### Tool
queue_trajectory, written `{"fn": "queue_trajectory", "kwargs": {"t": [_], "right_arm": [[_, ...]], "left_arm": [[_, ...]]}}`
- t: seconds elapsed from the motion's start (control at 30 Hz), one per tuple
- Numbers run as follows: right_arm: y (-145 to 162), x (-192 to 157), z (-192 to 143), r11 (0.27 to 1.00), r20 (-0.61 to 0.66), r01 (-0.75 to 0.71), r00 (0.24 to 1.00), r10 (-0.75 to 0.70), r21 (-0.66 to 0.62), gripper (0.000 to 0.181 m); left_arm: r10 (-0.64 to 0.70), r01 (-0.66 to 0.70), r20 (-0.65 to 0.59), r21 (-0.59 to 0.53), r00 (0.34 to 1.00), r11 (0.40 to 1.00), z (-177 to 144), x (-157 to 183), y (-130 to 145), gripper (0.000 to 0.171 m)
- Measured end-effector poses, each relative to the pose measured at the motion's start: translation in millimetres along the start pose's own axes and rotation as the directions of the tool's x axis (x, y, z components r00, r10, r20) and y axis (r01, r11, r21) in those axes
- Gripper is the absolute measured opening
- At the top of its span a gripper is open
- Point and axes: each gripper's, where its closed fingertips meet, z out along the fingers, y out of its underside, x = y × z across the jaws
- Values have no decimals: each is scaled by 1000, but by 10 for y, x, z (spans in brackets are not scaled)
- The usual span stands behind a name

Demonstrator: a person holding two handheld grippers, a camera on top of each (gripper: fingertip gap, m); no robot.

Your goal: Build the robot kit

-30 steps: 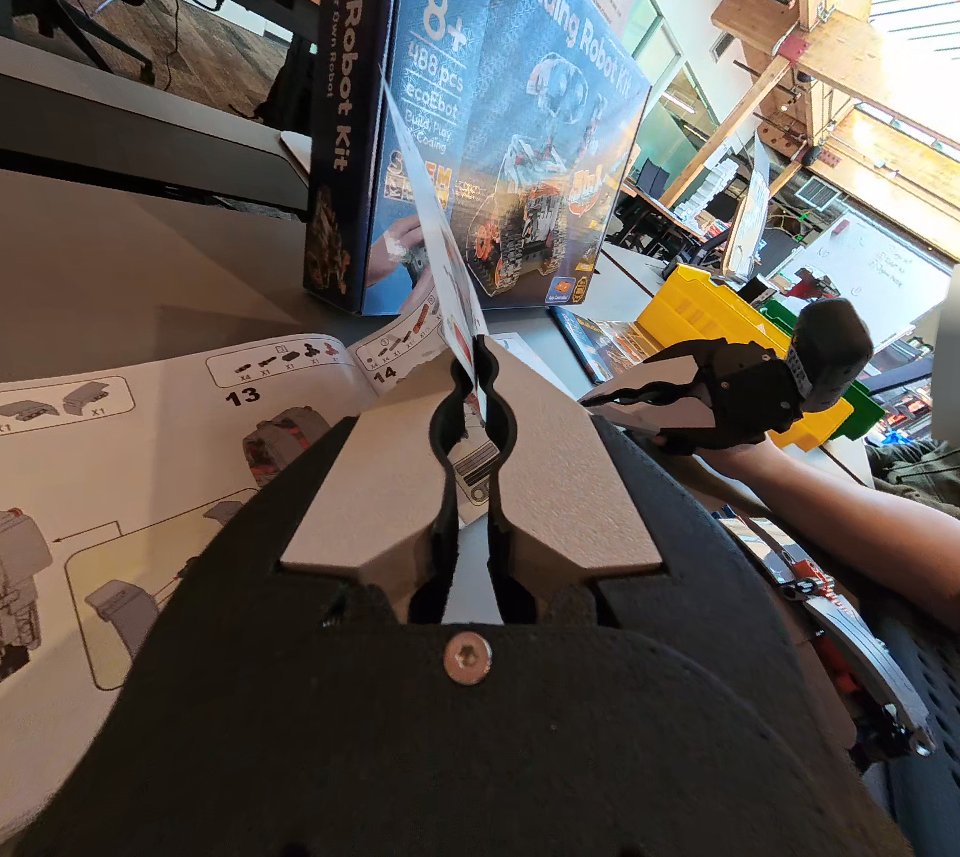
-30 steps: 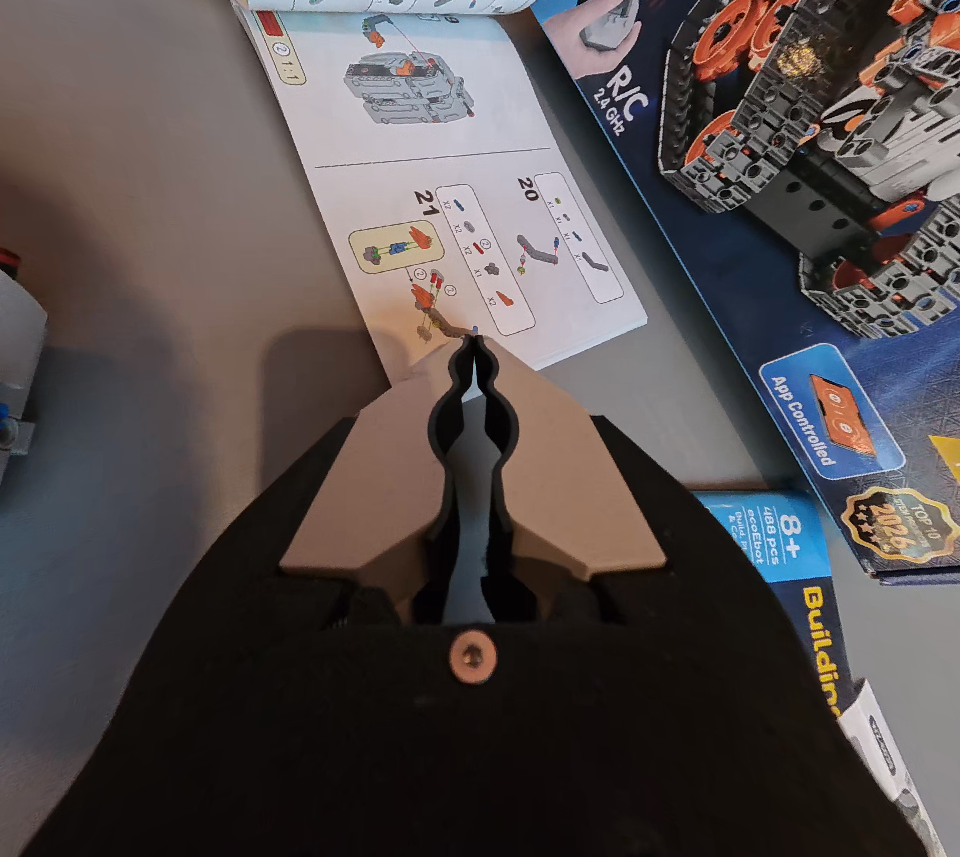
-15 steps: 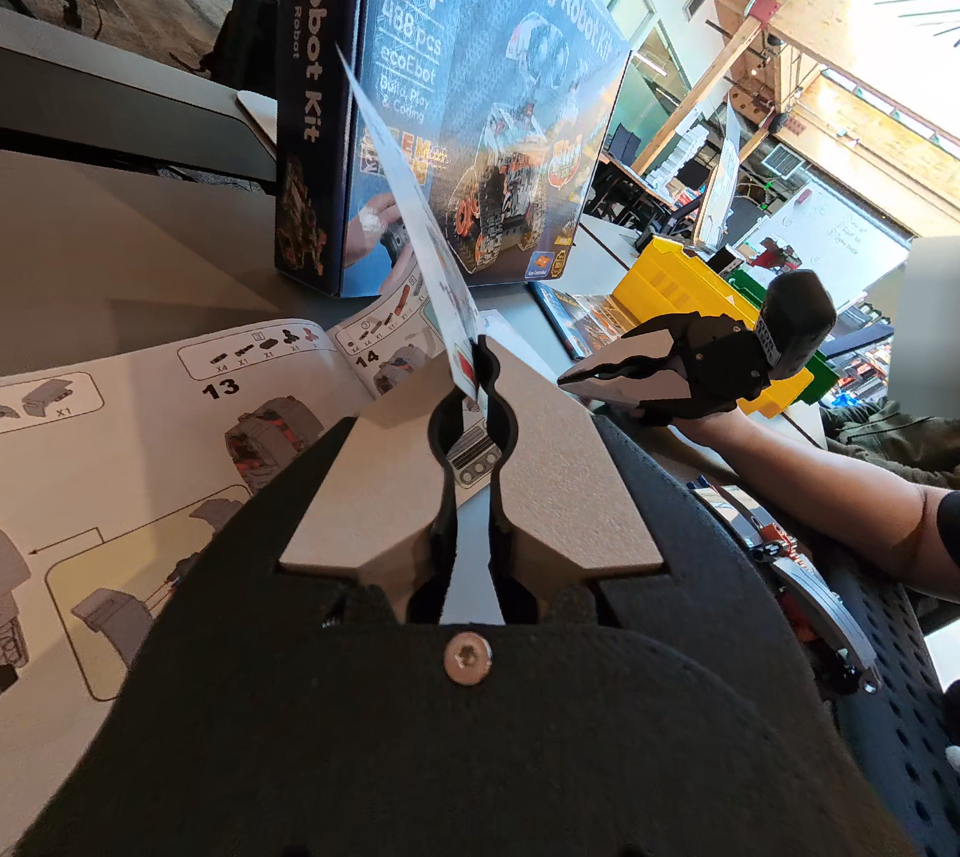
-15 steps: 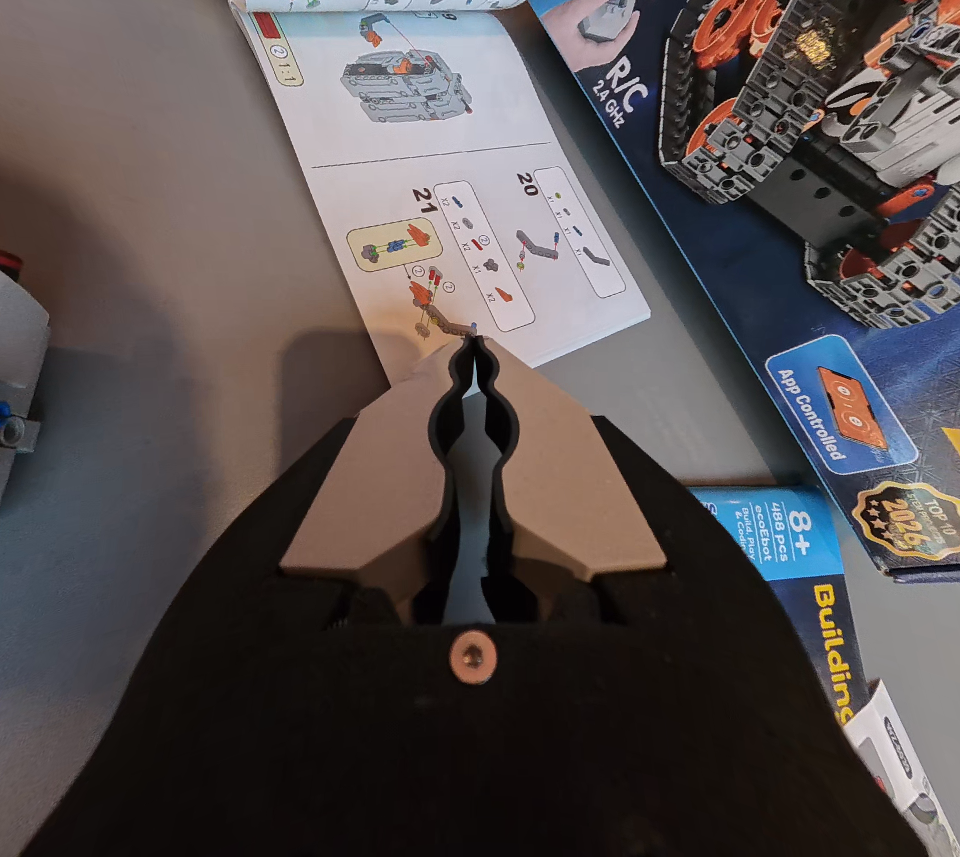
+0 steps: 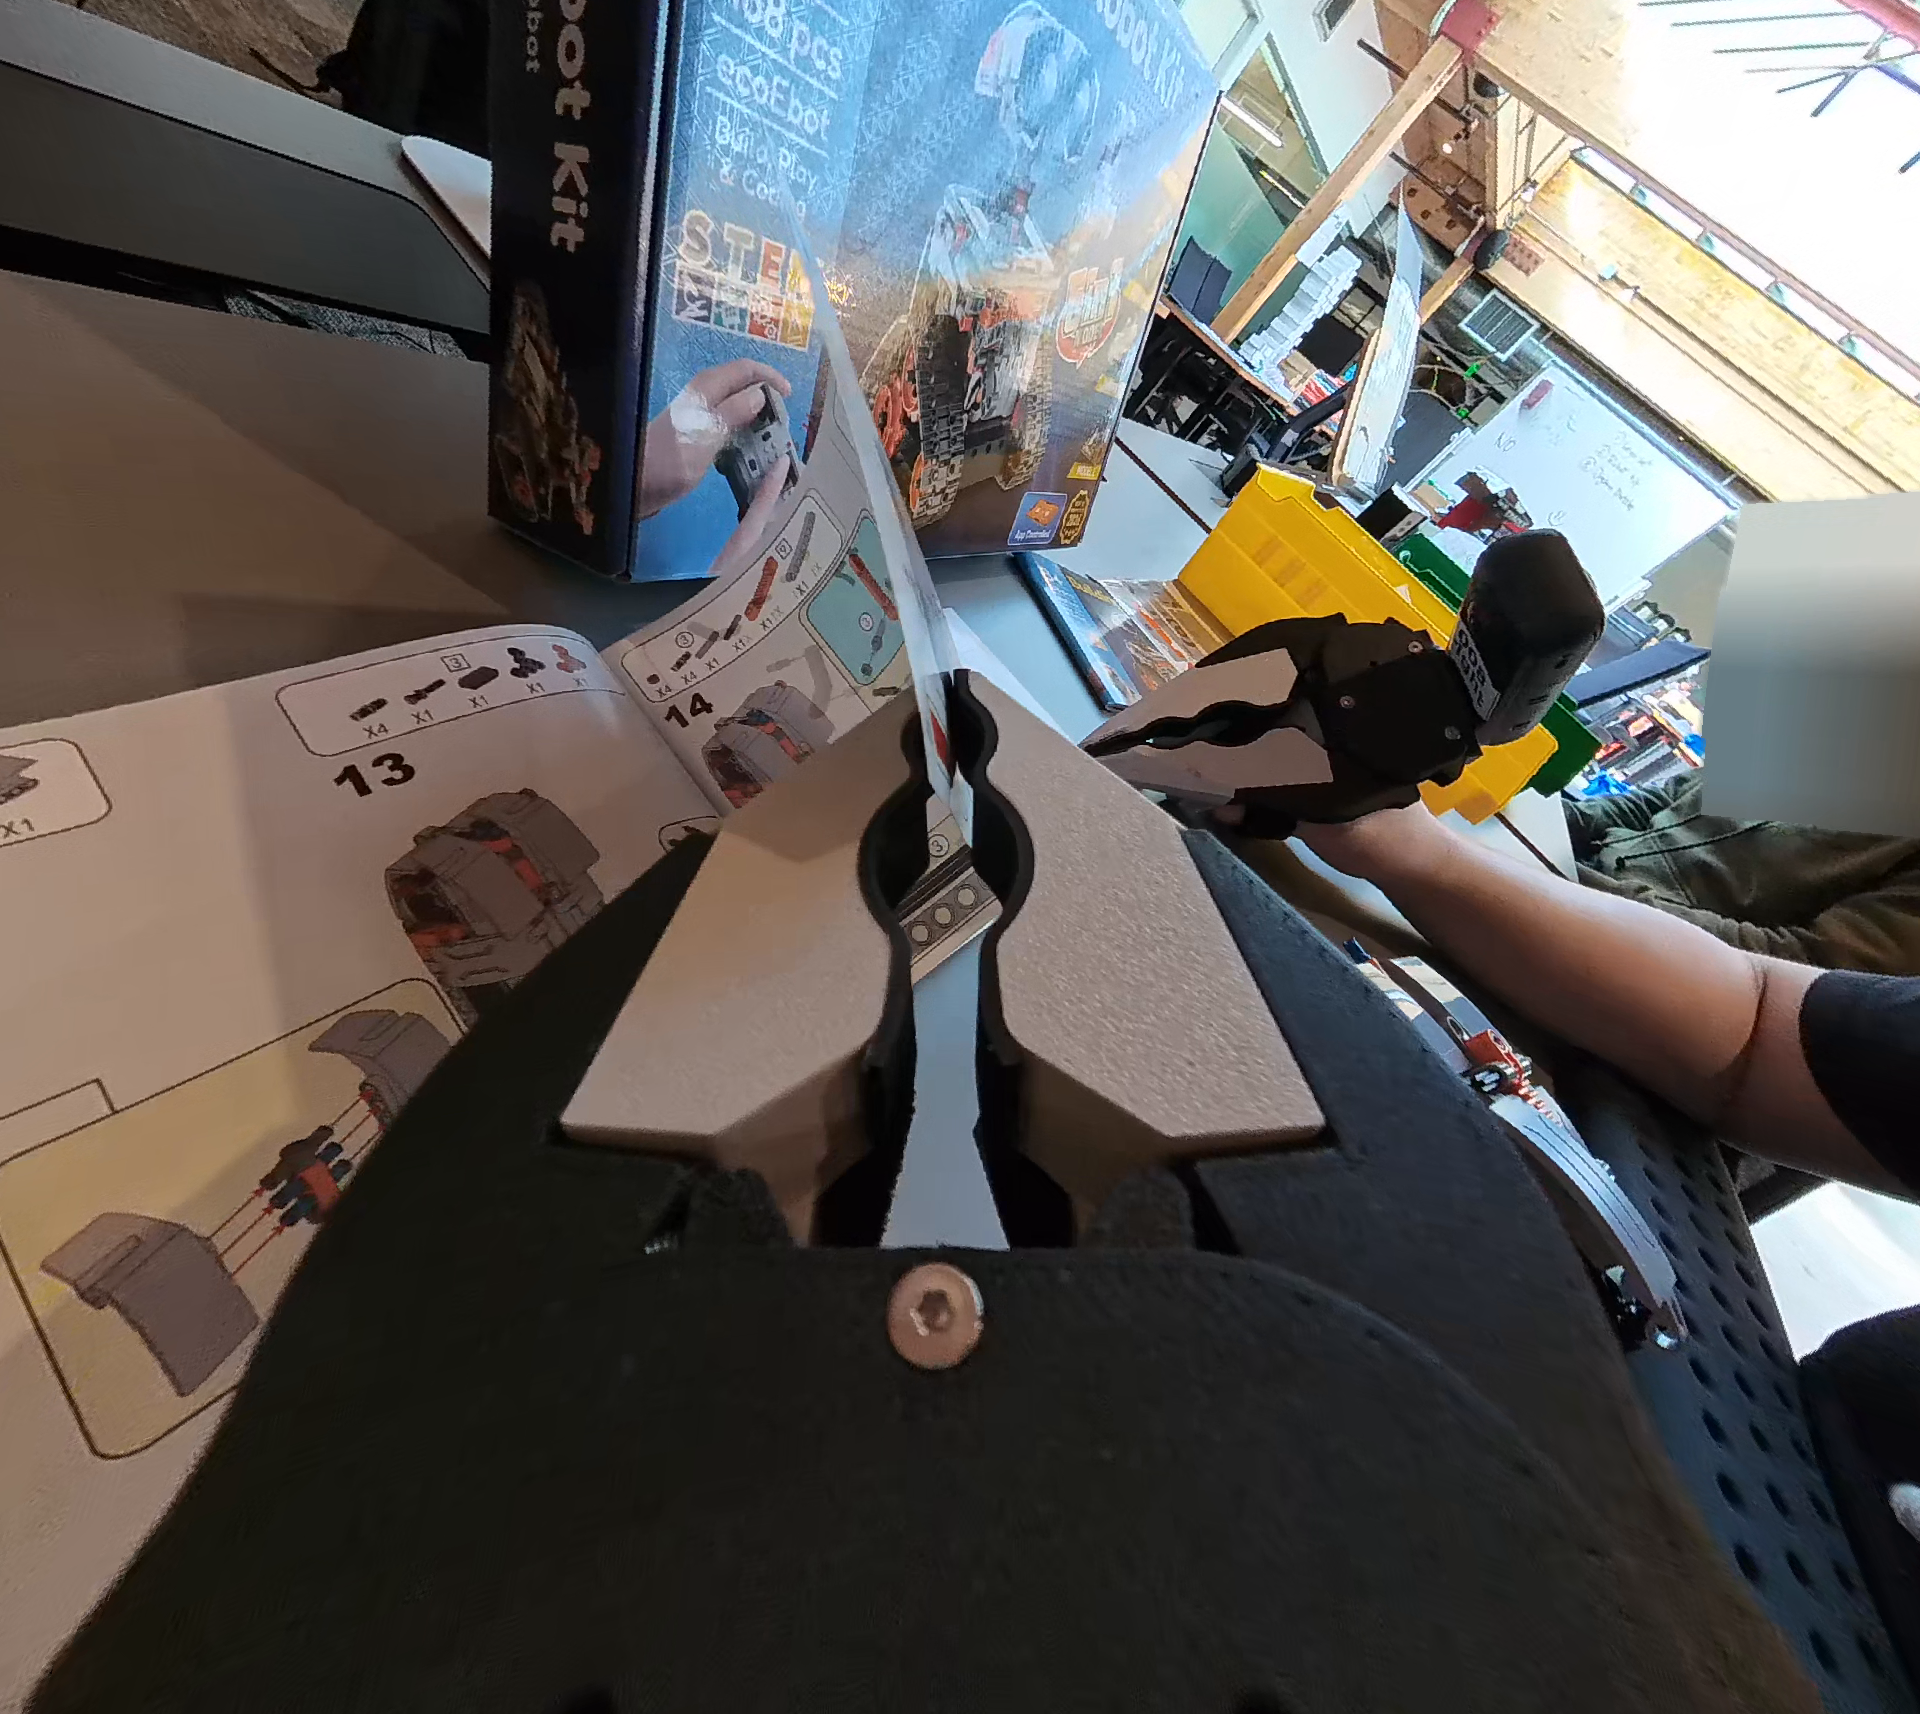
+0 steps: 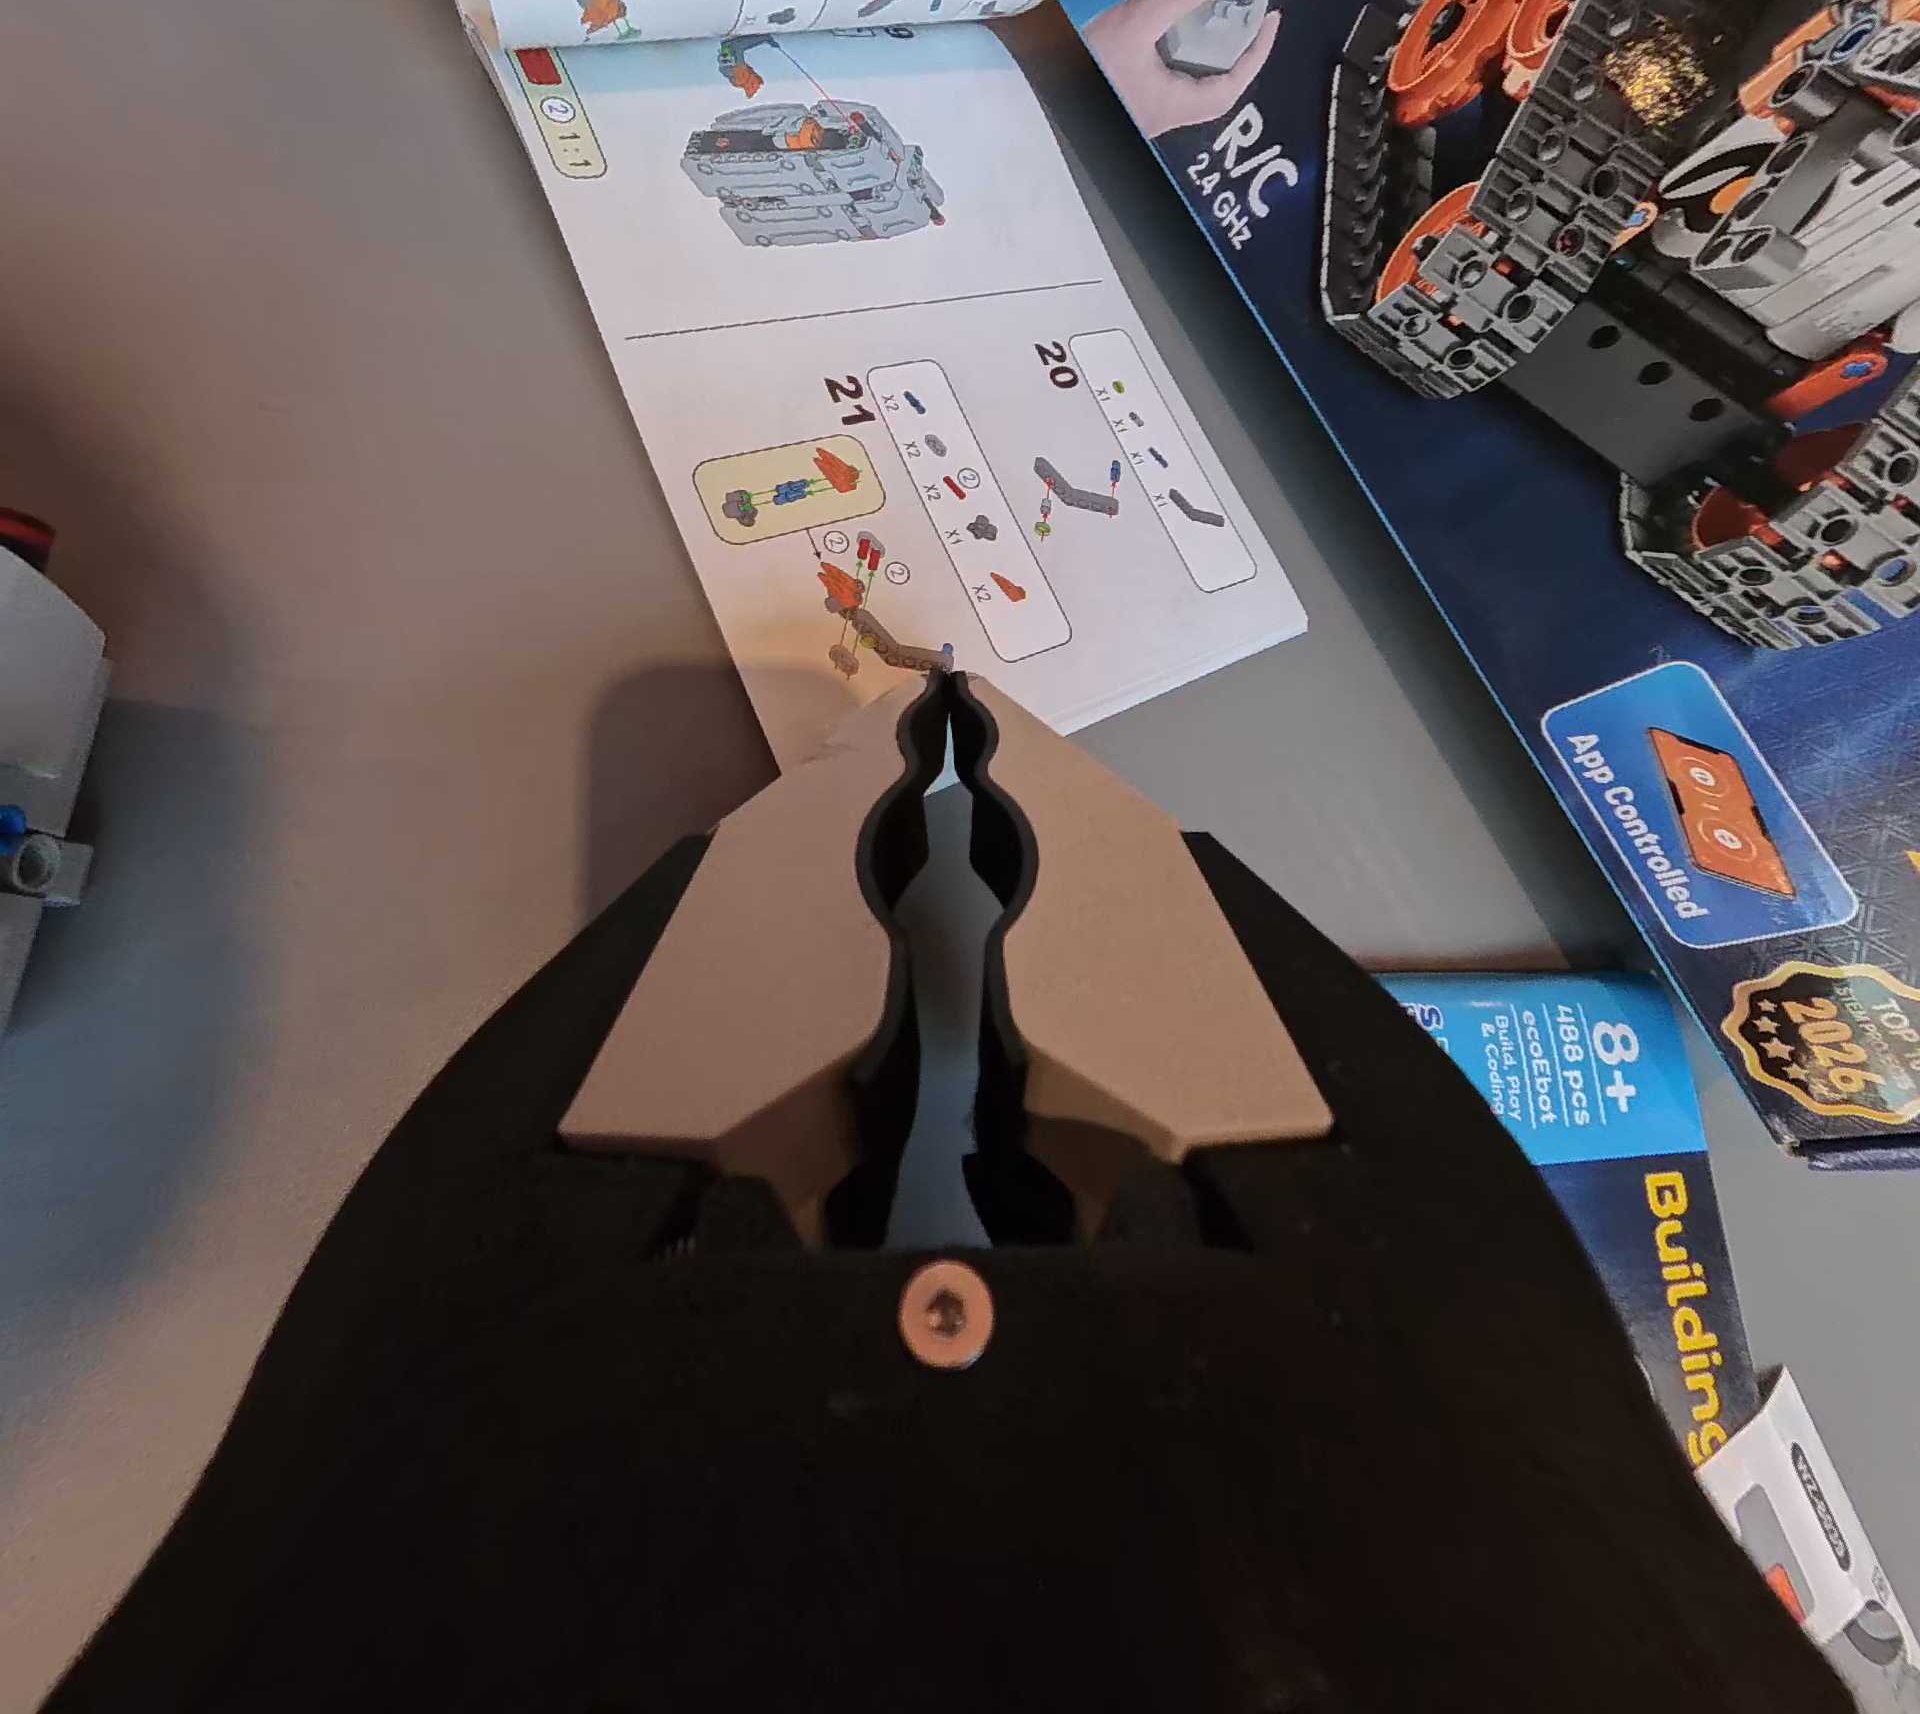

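Left gripper (image 5: 940, 708) is pinched onto one raised page (image 5: 883, 511) of the instruction booklet (image 5: 343, 833), so that leaf stands on edge above the open spread. Right gripper (image 6: 948, 679) has its tips together with nothing between them – it sits at the near edge of the booklet's right-hand page, touching or just above, can't tell. A light pinch near the corner seems wise; thin glossy paper creases easily. The booklet lies flat on the grey table (image 6: 312, 417), just in front of the upright blue kit box (image 5: 883, 158).
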Motion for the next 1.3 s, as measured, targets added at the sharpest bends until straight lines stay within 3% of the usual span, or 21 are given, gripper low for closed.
{"fn": "queue_trajectory", "kwargs": {"t": [0.4, 0.63, 1.03, 1.3], "right_arm": [[0, 1, -3, 1000, -6, 7, 1000, -7, 0, 0], [1, 2, -4, 1000, -4, 6, 1000, -6, 0, 0], [5, 3, -7, 1000, -1, 2, 1000, -2, 0, 0], [8, 2, -8, 1000, 0, 2, 1000, -2, 0, 0]], "left_arm": [[-45, 46, -5, 40, 999, 998, -53, -31, -63, 0], [-75, 75, -23, 39, 997, 996, -44, -42, -55, 16], [180, -173, 56, -110, 982, 979, 58, 31, 139, 26], [232, -224, 35, -160, 972, 961, 103, 94, 224, 28]]}}
